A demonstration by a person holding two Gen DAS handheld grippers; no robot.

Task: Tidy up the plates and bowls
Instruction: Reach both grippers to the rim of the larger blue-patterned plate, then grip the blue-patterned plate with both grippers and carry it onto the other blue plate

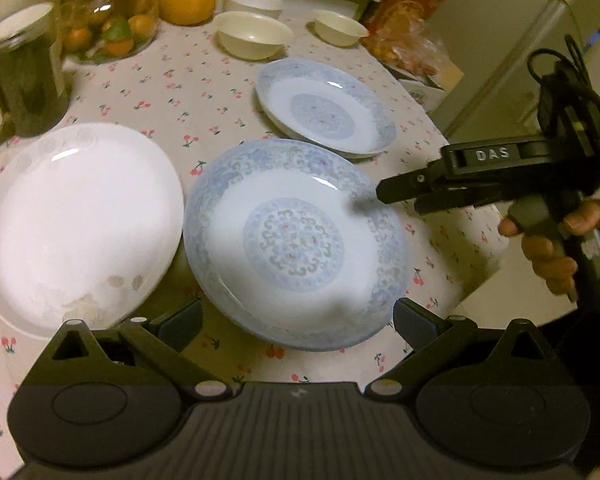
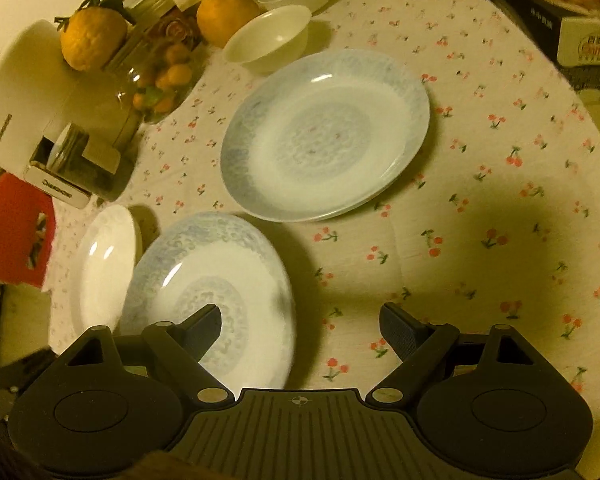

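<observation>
The near blue-patterned plate lies flat on the worktop, beside the white plate. The left tongs straddle its near rim, spread and empty; the right tongs, also spread, reach its far-right rim.

A home dining area is indicated. A table is covered by a cherry-print tablecloth; plates and bowls are laid out, and oranges, a fruit jar and food boxes are kept alongside.
</observation>
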